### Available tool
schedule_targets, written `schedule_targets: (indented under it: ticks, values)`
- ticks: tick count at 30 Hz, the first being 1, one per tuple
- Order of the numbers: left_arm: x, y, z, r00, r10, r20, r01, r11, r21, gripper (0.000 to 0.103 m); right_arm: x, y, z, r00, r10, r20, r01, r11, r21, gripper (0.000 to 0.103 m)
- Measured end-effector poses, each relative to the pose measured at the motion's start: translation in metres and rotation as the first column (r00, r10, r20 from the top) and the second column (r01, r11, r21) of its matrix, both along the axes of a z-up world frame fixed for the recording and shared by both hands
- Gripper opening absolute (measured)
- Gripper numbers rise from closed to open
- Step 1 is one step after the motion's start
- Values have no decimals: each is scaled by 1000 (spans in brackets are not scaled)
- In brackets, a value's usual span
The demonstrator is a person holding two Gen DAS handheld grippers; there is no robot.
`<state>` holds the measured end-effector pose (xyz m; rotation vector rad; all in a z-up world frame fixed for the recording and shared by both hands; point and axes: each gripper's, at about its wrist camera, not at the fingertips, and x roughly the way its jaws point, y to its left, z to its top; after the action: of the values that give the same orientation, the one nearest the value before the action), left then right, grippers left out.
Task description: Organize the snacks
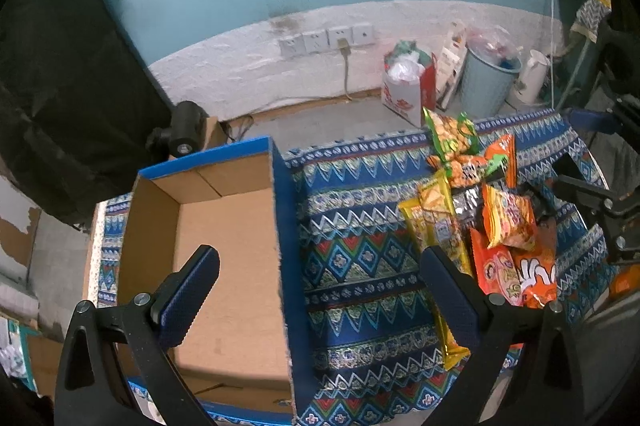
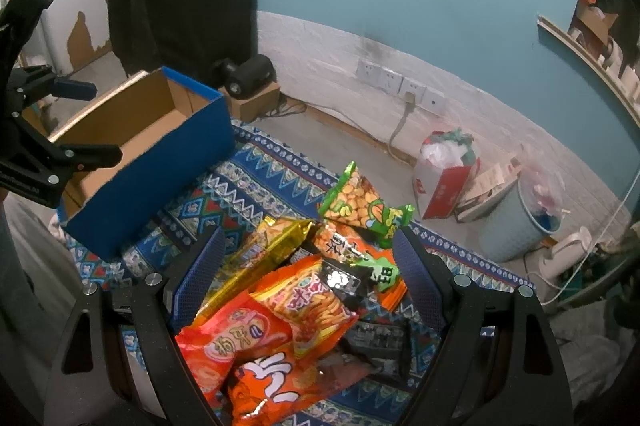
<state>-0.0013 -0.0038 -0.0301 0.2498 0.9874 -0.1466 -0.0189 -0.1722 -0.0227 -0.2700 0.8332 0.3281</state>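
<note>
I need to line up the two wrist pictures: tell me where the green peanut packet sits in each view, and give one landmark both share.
Left wrist: green peanut packet at upper right, farthest in the snack pile, near the table's back edge.
Right wrist: the packet just right of centre, beyond the open fingers.
Shared landmark: the blue cardboard box, left of the snacks.

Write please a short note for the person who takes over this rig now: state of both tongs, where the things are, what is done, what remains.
Left tongs: open, holding nothing, above the box edge and cloth.
Right tongs: open, holding nothing, over the snack pile.
Cardboard box: on the patterned cloth, left of the pile, nothing inside.
Done: nothing packed.
Left: move every packet into the box.
</note>
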Motion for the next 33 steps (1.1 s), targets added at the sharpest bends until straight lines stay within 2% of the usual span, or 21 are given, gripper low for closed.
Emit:
schedule_targets:
  ticks: [9, 20, 28, 33]
  values:
    - [12, -22, -36, 991, -54, -118, 54, 999, -9, 102, 16, -10, -34, 996, 8, -89, -15, 997, -79, 84]
    - [25, -43, -71, 974, -103, -204, 107, 994, 4, 102, 32, -13, -86, 971, 74, -229, -101, 989, -109, 84]
    - [43, -48, -101, 948, -83, -307, 74, 996, -40, 102, 33, -4, -110, 955, 117, -271, -156, 980, -127, 84]
    - [49, -57, -112, 942, -93, -323, 84, 996, -43, 102, 35, -6, -125, 941, 137, -310, -183, 975, -127, 84]
